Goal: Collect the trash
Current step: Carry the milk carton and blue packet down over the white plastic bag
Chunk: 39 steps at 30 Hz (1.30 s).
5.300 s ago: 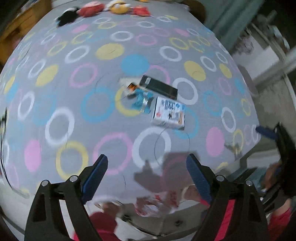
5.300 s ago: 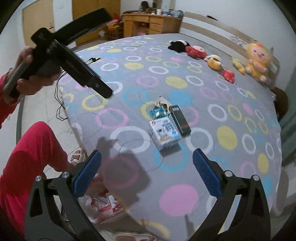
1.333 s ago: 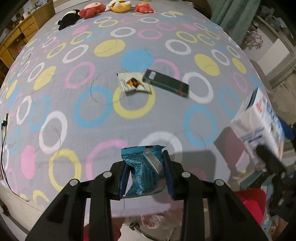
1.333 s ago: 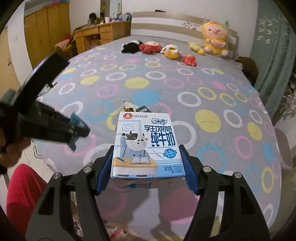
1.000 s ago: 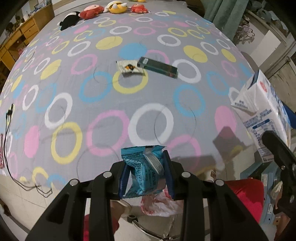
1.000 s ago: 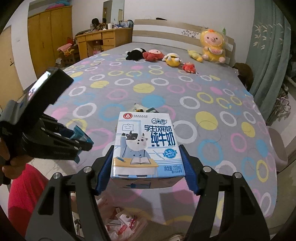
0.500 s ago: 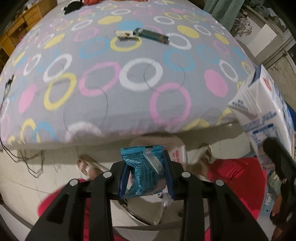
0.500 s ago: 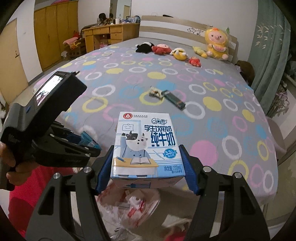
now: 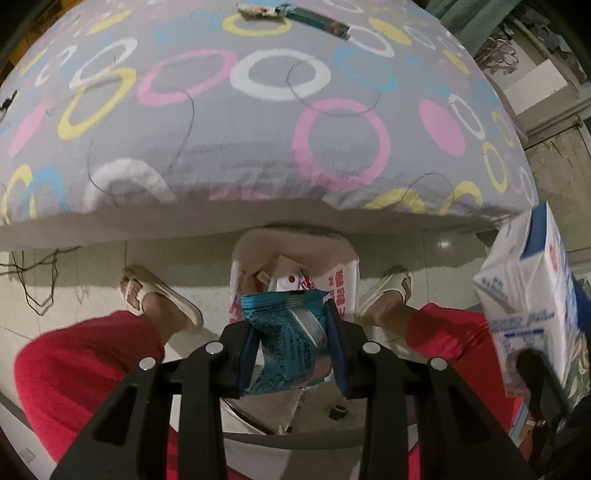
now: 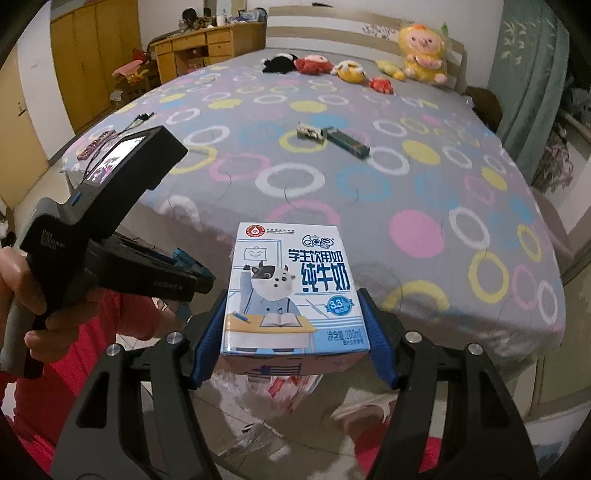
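Observation:
My left gripper (image 9: 291, 343) is shut on a crumpled blue snack wrapper (image 9: 284, 350) and points down over an open white plastic trash bag (image 9: 332, 284) with red print, which sits on the floor between the person's feet. The right gripper (image 10: 295, 332) is shut on a blue and white milk carton (image 10: 291, 291) (image 9: 532, 302), held above the same bag (image 10: 284, 391) at the foot of the bed. Far up the bed lie a small white wrapper (image 10: 309, 132) (image 9: 258, 10) and a dark green box (image 10: 347, 142) (image 9: 317, 20).
The bed's grey cover (image 9: 258, 122) with coloured rings fills the upper part of both views. The person's red trouser legs (image 9: 81, 362) and white slippers (image 9: 162, 299) flank the bag. Plush toys (image 10: 347, 70) line the headboard. A cable (image 9: 33, 280) trails on the floor at left.
Both grippers drew back off the bed and sank toward the floor with wrapper and carton still held. The trash bag and the person's feet have come into the left wrist view.

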Each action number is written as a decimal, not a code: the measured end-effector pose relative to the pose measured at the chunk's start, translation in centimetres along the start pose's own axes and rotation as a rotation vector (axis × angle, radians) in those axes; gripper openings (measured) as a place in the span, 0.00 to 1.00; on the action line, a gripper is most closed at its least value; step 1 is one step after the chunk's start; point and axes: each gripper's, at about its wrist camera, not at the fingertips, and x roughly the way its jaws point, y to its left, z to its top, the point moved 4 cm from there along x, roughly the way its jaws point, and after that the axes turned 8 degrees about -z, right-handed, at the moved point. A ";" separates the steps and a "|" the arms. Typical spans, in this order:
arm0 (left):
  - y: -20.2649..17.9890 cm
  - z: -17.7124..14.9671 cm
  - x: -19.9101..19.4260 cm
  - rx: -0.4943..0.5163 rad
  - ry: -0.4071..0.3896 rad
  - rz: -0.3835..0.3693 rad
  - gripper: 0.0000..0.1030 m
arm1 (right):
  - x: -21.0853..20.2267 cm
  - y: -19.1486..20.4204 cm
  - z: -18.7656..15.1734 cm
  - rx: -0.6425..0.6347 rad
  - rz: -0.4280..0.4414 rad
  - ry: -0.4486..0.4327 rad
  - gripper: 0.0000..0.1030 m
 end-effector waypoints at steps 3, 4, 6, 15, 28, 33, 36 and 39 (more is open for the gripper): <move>0.5 -0.2 1.5 -0.030 0.018 -0.010 0.32 | 1.2 0.1 -1.2 0.011 -0.002 0.032 0.64; 0.6 -0.2 1.9 -0.039 0.024 -0.012 0.32 | 1.6 0.1 -1.6 0.013 -0.002 0.043 0.64; 0.8 -0.3 2.9 -0.055 0.038 -0.016 0.32 | 2.4 0.3 -2.1 0.015 0.000 0.062 0.64; 2.4 -0.6 8.4 -0.129 0.114 -0.023 0.32 | 6.8 0.9 -4.3 0.009 0.002 0.150 0.64; 4.9 -1.4 15.3 -0.188 0.256 -0.001 0.32 | 14.0 1.4 -8.1 0.006 0.030 0.309 0.64; 5.2 -1.3 17.3 -0.184 0.298 0.002 0.32 | 16.4 1.9 -9.1 -0.014 0.036 0.353 0.64; 5.6 -1.2 18.5 -0.201 0.319 0.000 0.32 | 17.6 2.1 -9.7 -0.025 0.036 0.375 0.64; 5.9 -1.3 19.8 -0.217 0.340 0.005 0.32 | 18.6 2.6 -10.3 -0.019 0.049 0.405 0.64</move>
